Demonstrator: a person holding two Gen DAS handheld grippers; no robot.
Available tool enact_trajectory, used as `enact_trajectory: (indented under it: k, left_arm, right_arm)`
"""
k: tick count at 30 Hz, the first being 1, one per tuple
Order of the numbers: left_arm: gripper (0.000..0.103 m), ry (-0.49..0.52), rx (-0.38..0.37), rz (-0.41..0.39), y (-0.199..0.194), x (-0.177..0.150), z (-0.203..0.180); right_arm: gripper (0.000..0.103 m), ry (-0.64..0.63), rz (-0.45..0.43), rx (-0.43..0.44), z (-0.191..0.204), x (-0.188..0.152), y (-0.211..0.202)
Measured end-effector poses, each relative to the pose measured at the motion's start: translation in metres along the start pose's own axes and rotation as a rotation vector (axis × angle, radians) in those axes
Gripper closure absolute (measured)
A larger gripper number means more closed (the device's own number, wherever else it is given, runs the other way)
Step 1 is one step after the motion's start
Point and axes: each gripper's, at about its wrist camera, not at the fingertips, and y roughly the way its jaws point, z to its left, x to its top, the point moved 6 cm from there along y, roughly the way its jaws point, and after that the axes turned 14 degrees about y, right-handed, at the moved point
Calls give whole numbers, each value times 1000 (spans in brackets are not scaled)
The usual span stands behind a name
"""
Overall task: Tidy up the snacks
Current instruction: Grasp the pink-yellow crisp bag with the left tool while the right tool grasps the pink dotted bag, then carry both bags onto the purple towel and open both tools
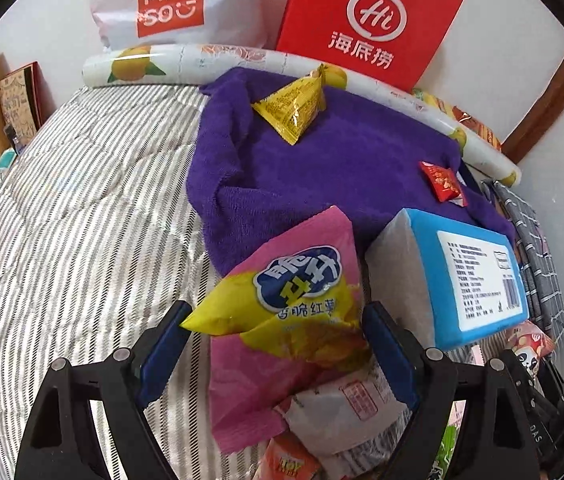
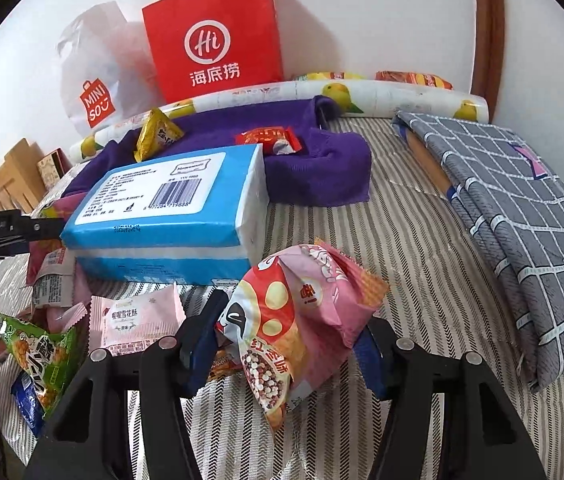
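White wall (image 2: 382,20), striped bed (image 1: 81,200), perhaps wooden doorframe (image 2: 486,28)

The left gripper (image 1: 277,320) has its blue fingers (image 1: 163,344) pressed against both sides of a pink-and-yellow snack bag (image 1: 282,308), above a striped bedspread (image 1: 81,220). Just right sits a blue tissue pack (image 1: 470,276). Beyond, a purple towel (image 1: 342,160) carries a yellow triangular packet (image 1: 294,108) and a small red candy (image 1: 444,182).

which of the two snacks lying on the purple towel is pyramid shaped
The yellow packet, at the towel's far end near the red bag. The small red packet lies flat.
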Motion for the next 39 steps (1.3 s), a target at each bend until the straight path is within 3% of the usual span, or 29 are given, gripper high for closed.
enact_trajectory:
  k: [10, 20, 25, 32, 39]
  left_arm:
    - [23, -33, -34, -24, -5, 0, 11]
    - [24, -46, 15, -81, -40, -6, 39]
    - [24, -47, -16, -105, -59, -4, 40]
    - [24, 45, -100, -139, -87, -5, -3]
    - [24, 106, -172, -146, -99, -11, -44]
  right_arm:
    - [44, 83, 27, 49, -12, 3, 3]
    - [44, 4, -16, -14, 1, -4, -14]
    - [44, -29, -15, -8, 13, -12, -35]
    - [44, -55, -32, 4, 27, -20, -61]
    - [44, -51, -85, 60, 41, -6, -89]
